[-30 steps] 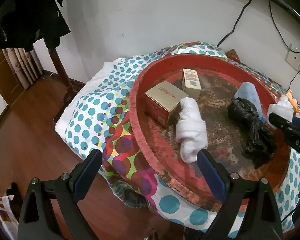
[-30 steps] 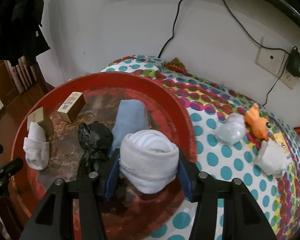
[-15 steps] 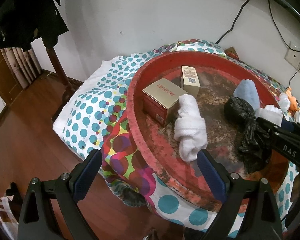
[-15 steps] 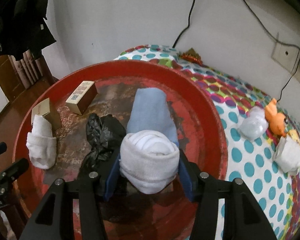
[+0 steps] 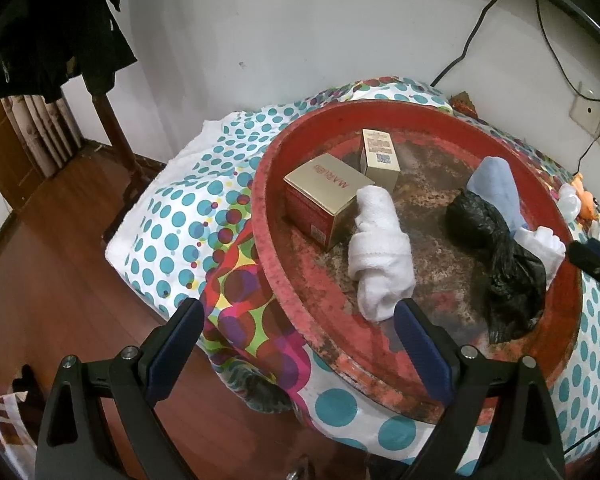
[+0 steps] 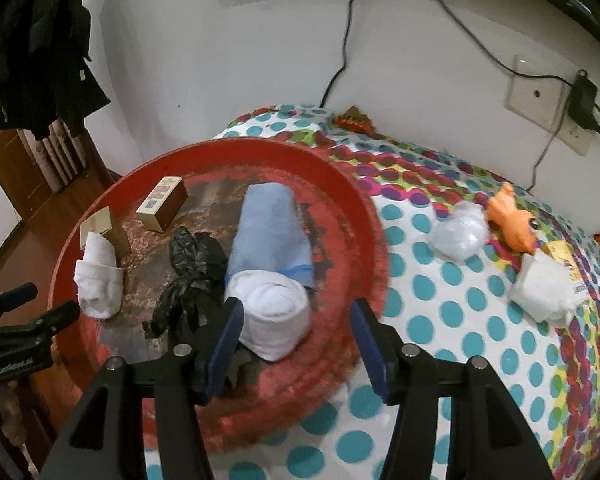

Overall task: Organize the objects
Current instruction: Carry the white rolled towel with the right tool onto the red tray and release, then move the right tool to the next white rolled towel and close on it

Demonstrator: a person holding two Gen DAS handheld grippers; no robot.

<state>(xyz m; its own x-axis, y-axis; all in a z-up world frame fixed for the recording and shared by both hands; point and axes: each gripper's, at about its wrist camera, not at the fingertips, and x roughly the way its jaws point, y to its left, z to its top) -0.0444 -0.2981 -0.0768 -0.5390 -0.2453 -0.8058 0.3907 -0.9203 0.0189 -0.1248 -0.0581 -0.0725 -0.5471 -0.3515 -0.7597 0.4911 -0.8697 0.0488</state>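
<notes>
**Student:** Blue pads tip both tools nearest us. How do the fingers stand?

**Demonstrator:** On the right gripper (image 6: 296, 340) the jaws are spread and have just been opening. The rolled white sock (image 6: 274, 314) lies in the red tray (image 6: 364, 216) between them, beside the left pad; the right pad stands clear of it, so nothing is pinched. The left gripper (image 5: 296, 340) is also spread wide and empty, hovering over the tray's near rim where the dotted cloth (image 5: 180, 216) hangs over the table edge.

**Student:** And what lies further into the tray?

**Demonstrator:** Against the sock's far side rests a folded light-blue cloth (image 6: 270, 232), with a crumpled black plastic bag (image 6: 192, 276) touching it on the left. Toward the tray's left rim lies a second white sock roll (image 6: 98, 280), leaning on a gold and red box (image 5: 324, 200). Beyond that sits a smaller cream box (image 6: 162, 208) with printed labels.

**Student:** What is outside the tray?

**Demonstrator:** To the right, on the cloth, are a clear plastic wad (image 6: 460, 232), an orange toy (image 6: 512, 220) just behind it, and a white bundle (image 6: 544, 292) nearer us. Farthest back, a cable (image 6: 340, 60) runs down the white wall, a wall socket (image 6: 540, 100) carries a plugged adapter, and dark clothing (image 6: 40, 48) hangs at the left.
</notes>
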